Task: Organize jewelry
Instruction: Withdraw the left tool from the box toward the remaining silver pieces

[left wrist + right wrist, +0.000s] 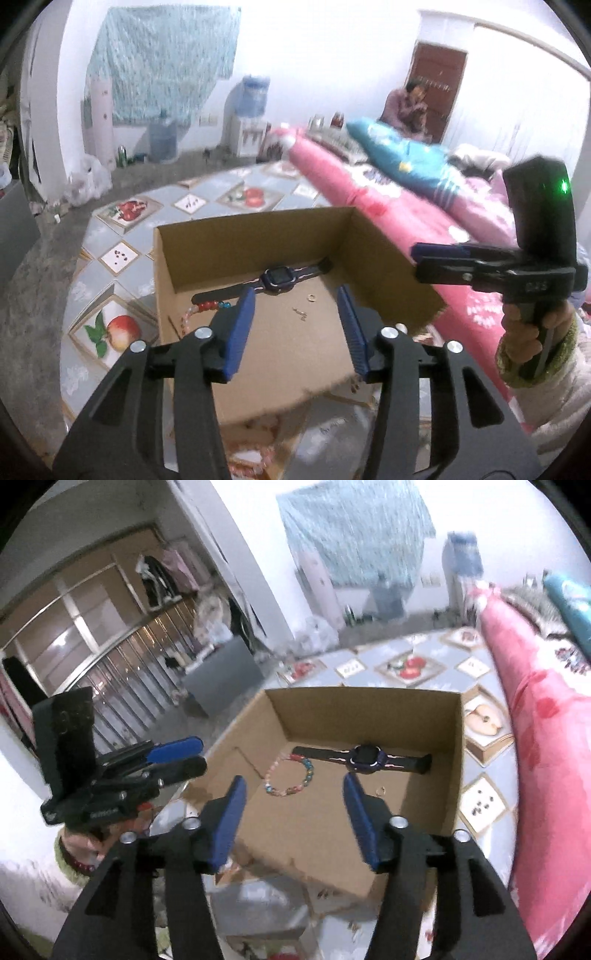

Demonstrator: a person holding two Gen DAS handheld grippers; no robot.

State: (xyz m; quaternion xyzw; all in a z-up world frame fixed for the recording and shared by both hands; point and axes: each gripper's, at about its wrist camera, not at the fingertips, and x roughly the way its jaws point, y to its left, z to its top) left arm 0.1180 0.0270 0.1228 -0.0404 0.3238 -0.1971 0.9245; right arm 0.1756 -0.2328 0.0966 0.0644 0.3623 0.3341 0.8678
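The left wrist view shows my right gripper (415,264) side-on at the right edge, held in my right hand (532,325) above the right wall of the cardboard box (258,240); it also shows a small hook-shaped piece (301,314) on the box floor that the right wrist view does not resolve, and a person seated far back by a brown door. The right wrist view shows my left gripper (197,755) side-on at the left edge, beyond the left wall of the cardboard box (369,709), and it shows the whole bead bracelet (290,777), which the left wrist view shows only in part, its bead bracelet (207,308) cut off by my left finger. Both views show the watch (279,278) lying flat along the far wall, strap stretched left to right, and the small ring (312,297) on the floor just in front of it, toward the right wall; in the right wrist view the watch (364,757) lies right of the bracelet and the ring (380,791) sits beside my right finger. My left gripper (297,291) has its jaws spread, with nothing between the blue pads (242,332). My right gripper (293,781) is likewise spread and empty, pads (360,819) clear of the jewelry. The box stands on a fruit-patterned cloth (122,258) next to pink bedding (388,206).
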